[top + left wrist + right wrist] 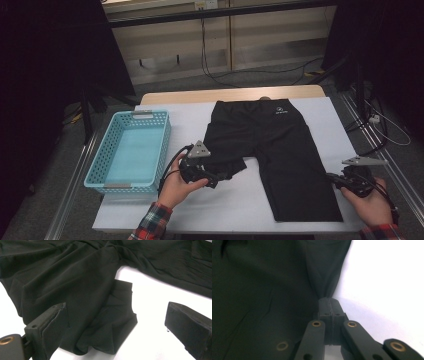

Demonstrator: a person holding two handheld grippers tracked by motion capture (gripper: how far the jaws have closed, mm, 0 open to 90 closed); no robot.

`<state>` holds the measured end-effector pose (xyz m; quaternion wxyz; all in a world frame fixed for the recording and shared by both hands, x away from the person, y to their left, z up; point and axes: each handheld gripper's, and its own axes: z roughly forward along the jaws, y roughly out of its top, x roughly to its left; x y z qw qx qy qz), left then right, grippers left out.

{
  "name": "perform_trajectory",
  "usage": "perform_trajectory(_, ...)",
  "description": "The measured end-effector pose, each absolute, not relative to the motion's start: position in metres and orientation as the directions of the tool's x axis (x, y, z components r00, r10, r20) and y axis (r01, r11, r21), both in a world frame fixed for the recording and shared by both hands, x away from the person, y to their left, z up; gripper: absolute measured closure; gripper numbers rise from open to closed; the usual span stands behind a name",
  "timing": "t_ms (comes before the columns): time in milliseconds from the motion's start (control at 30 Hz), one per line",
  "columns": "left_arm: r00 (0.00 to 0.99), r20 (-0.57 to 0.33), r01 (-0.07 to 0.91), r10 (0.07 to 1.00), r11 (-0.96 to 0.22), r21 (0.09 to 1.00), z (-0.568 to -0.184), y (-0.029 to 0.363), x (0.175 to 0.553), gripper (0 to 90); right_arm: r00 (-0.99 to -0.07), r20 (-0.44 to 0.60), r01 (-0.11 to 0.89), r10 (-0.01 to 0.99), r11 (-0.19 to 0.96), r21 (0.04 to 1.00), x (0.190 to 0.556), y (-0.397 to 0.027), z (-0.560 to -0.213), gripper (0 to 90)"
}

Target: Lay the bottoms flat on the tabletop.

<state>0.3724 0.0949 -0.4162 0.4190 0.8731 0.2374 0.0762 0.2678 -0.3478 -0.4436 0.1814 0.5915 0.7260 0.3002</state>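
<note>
**Black shorts spread flat, 1 leg bunched**

The black shorts (277, 150) lie on the white table (225, 205), just right of the blue basket (131, 150), waistband on the far side. The leg nearer the basket is crumpled and folded under; the other lies long and smooth. The left gripper (115, 325) has its jaws wide apart over the crumpled hem. The right gripper (329, 305) is pinched tight on the smooth leg's outer edge, cloth gathered at its tips.

— What did the person wear?
— Red-and-dark plaid sleeves (152, 224).
— And the tools?
— The left gripper (216, 178) and right gripper (334, 179) were black; each carried a grey three-cornered plate and a black cable. The right one's linkage arms had brass-coloured pivots.
</note>
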Motion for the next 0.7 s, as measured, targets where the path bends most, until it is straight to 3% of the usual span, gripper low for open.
perform_trajectory(500,0.874,-0.064,0.350,0.481,-0.534,0.769,-0.415,0.097,0.373,5.4,-0.253,0.073,0.749,0.965,0.147,0.646,0.264,-0.352,-0.441,90.0)
perform_trajectory(667,0.877,-0.063,0.348,0.476,-0.541,0.765,-0.416,0.094,0.373,5.4,-0.262,0.058,0.728,0.963,0.158,0.667,0.272,-0.348,-0.439,67.6)
perform_trajectory(700,0.877,-0.062,0.348,0.476,-0.541,0.766,-0.416,0.093,0.372,5.4,-0.259,0.051,0.723,0.964,0.159,0.673,0.275,-0.347,-0.438,67.0)
